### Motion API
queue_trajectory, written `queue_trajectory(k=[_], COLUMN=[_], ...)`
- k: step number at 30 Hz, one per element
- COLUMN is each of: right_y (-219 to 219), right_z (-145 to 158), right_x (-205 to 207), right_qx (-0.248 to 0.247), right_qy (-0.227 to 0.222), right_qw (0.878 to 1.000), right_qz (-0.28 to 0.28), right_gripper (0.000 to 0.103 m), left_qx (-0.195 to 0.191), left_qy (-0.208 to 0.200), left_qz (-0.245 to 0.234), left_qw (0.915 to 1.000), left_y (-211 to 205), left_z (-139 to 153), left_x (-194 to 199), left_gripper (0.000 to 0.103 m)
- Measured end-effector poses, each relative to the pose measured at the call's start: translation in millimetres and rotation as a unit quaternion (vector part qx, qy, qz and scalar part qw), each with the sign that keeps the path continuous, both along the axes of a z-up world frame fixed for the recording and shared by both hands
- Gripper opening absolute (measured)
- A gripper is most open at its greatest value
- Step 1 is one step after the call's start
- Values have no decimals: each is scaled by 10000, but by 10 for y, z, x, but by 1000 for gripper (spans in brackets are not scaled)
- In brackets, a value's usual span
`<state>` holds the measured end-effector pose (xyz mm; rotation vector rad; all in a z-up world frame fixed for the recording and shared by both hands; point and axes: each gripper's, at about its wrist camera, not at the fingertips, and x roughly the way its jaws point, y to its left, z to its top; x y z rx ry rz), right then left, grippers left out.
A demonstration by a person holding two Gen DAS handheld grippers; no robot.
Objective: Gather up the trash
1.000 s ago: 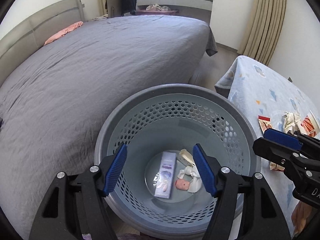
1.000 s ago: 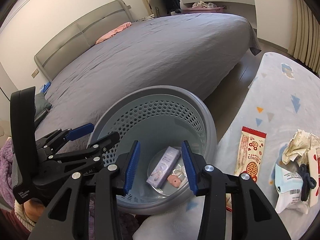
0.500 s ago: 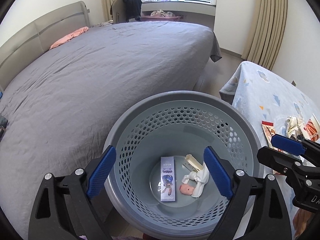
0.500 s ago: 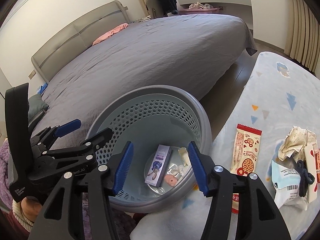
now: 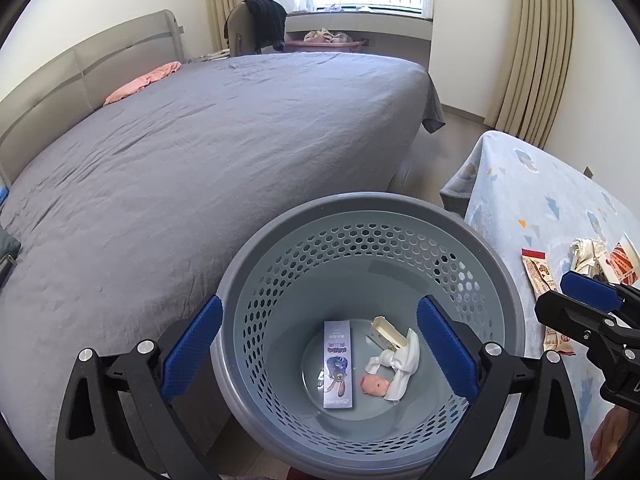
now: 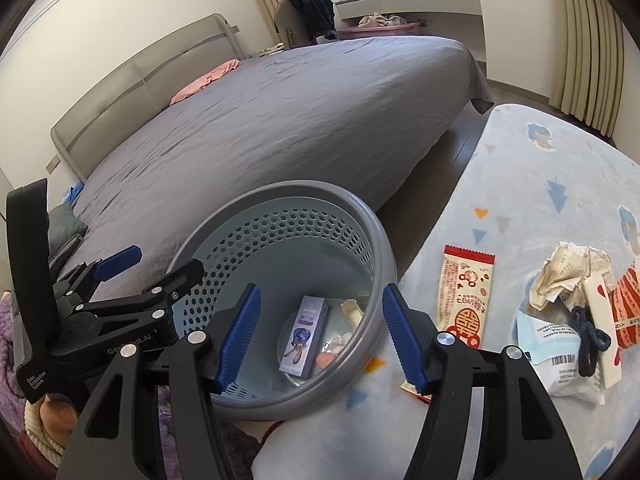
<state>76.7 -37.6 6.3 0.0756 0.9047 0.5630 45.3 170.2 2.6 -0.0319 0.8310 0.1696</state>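
Note:
A grey perforated basket (image 5: 372, 216) (image 6: 376, 236) stands between the bed and a low table. In it lie a purple box (image 5: 338, 364) (image 6: 304, 332), a white tissue (image 5: 400, 360), a cream piece (image 5: 386, 332) and a pink scrap (image 5: 374, 385). My left gripper (image 5: 320, 354) is open and empty above the basket. My right gripper (image 6: 320, 334) is open and empty over the basket's right rim. On the table lie a red-and-white snack wrapper (image 6: 466, 296) (image 5: 540, 276), crumpled paper (image 6: 568, 276), a white packet (image 6: 560, 356) and a dark cord (image 6: 590, 340).
A large bed with a grey cover (image 5: 200, 152) fills the left and back. The table wears a light blue patterned cloth (image 6: 540, 184). Curtains (image 5: 532, 48) hang at the right. A chair (image 5: 256, 24) with dark clothes stands by the window.
Both grippers have opened wider and pulled back and up from the basket. The trash in the basket has stayed in place.

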Motion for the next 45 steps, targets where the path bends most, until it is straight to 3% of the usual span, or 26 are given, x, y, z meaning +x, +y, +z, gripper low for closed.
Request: queue_trajectory(k=[21, 36, 45], right_y=[-599, -1632, -1981], right_z=[15, -94, -187], right_x=[-366, -624, -569], right_qx=[-103, -285, -378], right_qy=[-213, -201, -175], right_qw=[9958, 9728, 9615], right_qz=[-888, -2292, -2717], right_gripper=[62, 62, 62], left_qx=[20, -66, -56], left_qy=[-288, -366, -360], left_qz=[-264, -636, -822], left_qw=[9992, 9973, 9959], left_y=[-193, -509, -703], left_z=[127, 166, 150], left_x=[-119, -111, -103], left_gripper=[97, 97, 97])
